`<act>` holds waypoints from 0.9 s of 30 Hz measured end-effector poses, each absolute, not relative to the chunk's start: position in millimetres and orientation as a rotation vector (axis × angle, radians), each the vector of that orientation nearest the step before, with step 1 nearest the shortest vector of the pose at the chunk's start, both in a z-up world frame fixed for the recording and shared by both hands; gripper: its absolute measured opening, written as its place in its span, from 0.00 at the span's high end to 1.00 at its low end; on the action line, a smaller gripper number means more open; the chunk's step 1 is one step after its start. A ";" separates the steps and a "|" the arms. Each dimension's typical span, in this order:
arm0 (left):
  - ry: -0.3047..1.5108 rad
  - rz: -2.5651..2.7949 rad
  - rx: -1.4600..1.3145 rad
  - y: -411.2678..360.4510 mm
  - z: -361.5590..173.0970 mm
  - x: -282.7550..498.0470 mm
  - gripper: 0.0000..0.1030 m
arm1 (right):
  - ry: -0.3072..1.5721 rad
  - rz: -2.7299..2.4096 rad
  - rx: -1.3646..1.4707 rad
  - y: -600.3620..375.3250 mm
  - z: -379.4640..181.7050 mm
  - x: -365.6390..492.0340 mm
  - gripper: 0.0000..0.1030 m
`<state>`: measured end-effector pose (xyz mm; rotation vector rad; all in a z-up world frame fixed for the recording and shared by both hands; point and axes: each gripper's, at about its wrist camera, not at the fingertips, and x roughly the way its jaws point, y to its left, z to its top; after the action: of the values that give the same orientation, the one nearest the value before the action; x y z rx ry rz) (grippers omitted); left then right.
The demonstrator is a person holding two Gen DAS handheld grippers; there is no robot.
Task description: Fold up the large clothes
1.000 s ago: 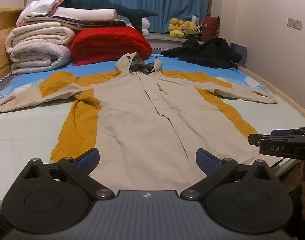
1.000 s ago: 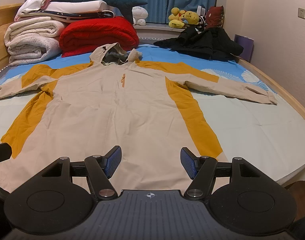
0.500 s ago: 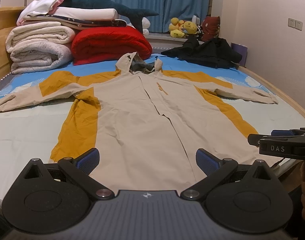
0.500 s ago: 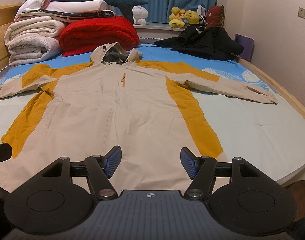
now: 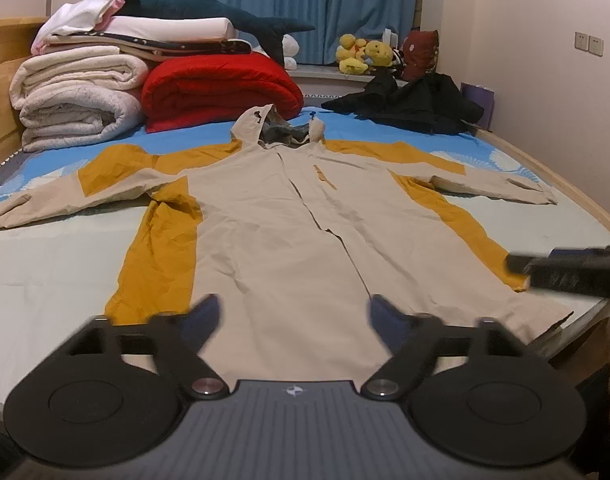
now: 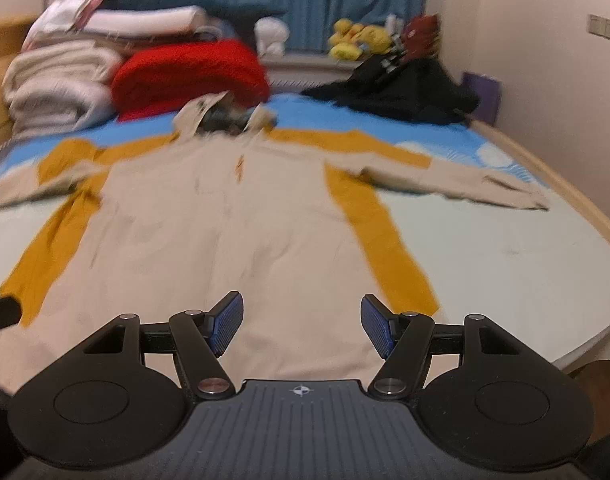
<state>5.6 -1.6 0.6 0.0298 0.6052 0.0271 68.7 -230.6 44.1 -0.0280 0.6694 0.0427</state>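
Note:
A large beige hooded coat (image 5: 289,224) with mustard side panels lies flat and face up on the bed, sleeves spread to both sides, hood at the far end. It also shows, blurred, in the right wrist view (image 6: 225,220). My left gripper (image 5: 293,314) is open and empty, hovering over the coat's near hem. My right gripper (image 6: 301,320) is open and empty over the hem too. The right gripper also shows at the right edge of the left wrist view (image 5: 569,270).
The bed (image 5: 45,272) has a pale sheet and a wooden rail (image 5: 565,184) on the right. Folded white quilts (image 5: 77,96), a red quilt (image 5: 221,88), a dark garment (image 5: 413,104) and plush toys (image 5: 365,54) lie at the far end.
Both grippers have started to move; the views shifted slightly forward and the right wrist view is now motion-blurred. The coat has not moved. Both grippers stay open.

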 end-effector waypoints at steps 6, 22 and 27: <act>0.594 -0.005 0.107 32.7 10.0 33.8 0.43 | 0.626 -0.027 0.016 -263.6 49.6 96.3 0.35; 1.021 0.392 -0.040 174.0 -72.5 117.9 0.40 | 0.974 -0.206 0.061 -328.6 -45.3 195.1 0.35; 1.086 0.418 -0.138 189.8 -94.5 117.9 0.39 | 1.056 -0.246 0.079 -340.5 -63.6 201.5 0.35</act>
<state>117.9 189.8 -94.5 -0.1376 1.0859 0.4175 201.5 -340.5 -63.6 0.0787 1.0556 -0.2456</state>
